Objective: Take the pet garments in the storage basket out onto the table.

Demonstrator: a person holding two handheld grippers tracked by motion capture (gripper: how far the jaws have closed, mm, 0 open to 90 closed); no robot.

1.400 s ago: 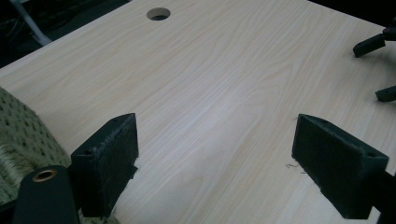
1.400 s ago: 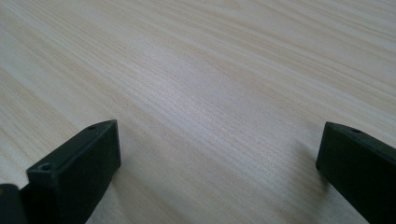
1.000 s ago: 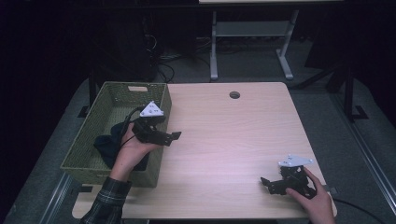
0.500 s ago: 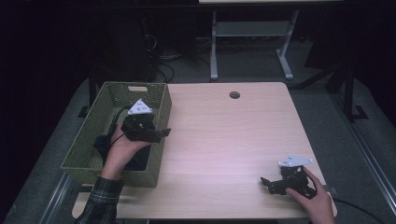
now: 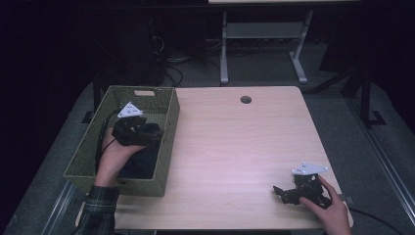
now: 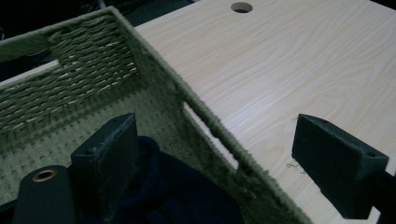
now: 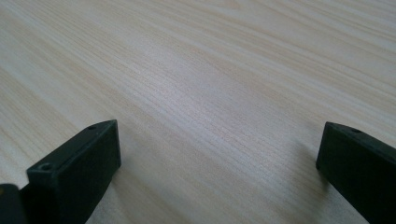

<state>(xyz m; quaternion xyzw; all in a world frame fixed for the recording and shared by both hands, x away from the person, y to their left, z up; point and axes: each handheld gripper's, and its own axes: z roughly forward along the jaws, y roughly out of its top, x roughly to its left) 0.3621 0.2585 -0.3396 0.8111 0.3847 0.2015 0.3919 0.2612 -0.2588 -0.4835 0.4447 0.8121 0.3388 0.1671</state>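
The left claw [image 5: 155,132] is wide apart over the basket [image 5: 98,147], with dark cloth [image 6: 177,196] just under it. The right claw [image 5: 280,192] is wide apart too, low over the table [image 5: 235,147].

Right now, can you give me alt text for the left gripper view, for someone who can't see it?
The left tool hangs open across the side wall of a green woven basket, one jaw inside above a dark blue cloth, the other over the light wood table. A round hole sits at the table's far edge.
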